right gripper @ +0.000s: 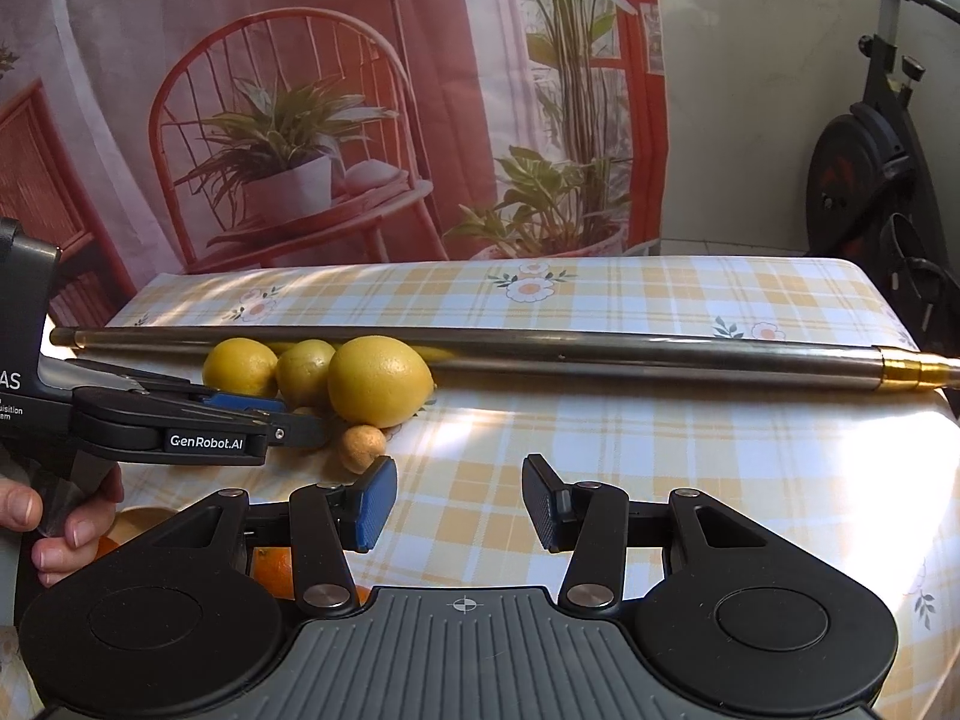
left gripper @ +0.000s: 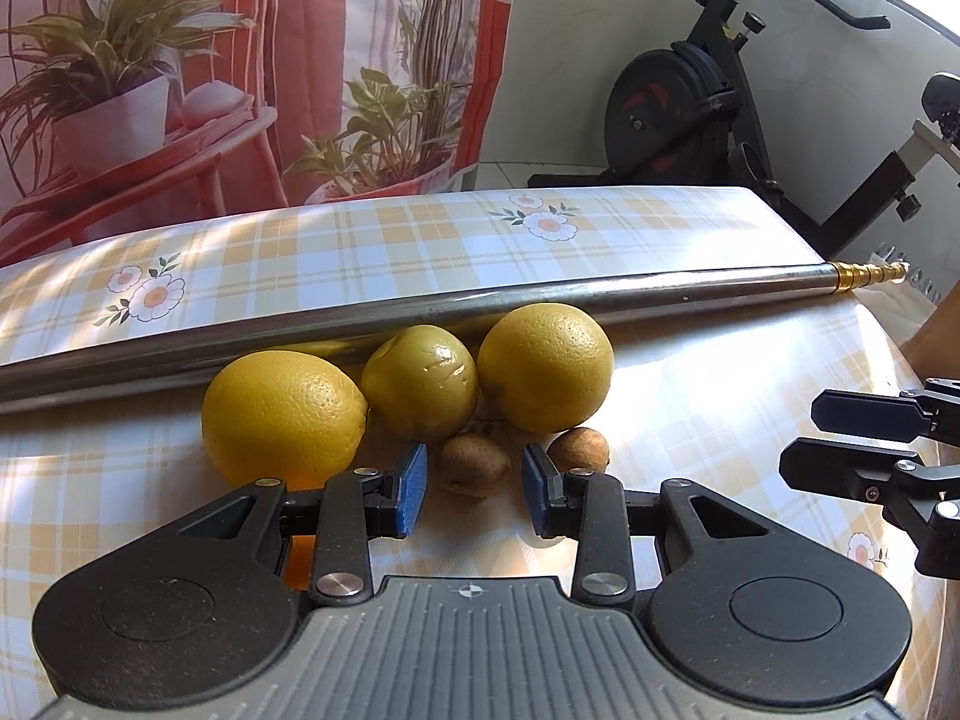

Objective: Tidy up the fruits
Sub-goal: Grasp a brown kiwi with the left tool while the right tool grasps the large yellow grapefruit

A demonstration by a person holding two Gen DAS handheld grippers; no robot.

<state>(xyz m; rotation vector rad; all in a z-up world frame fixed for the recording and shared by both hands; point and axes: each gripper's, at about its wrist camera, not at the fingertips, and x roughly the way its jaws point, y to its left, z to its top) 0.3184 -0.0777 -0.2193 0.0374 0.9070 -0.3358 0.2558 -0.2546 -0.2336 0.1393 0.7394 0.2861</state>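
A printed plant curtain point(right gripper: 360, 120) hangs behind the checked table point(right gripper: 690, 450), an exercise bike point(left gripper: 690, 108) beside it.

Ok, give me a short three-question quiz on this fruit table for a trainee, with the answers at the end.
1. True or false: the left hand-held gripper is shut on a kiwi.
2. How many big yellow fruits lie in front of the metal pole?
3. Which lies nearest the left hand-held gripper's blue pads: A) the gold pole tip, B) the nearer kiwi, C) the exercise bike?

Key:
1. False. Its jaws are open, with the kiwi just ahead of the gap.
2. Three: the left citrus, the greenish middle fruit, the right citrus.
3. B.
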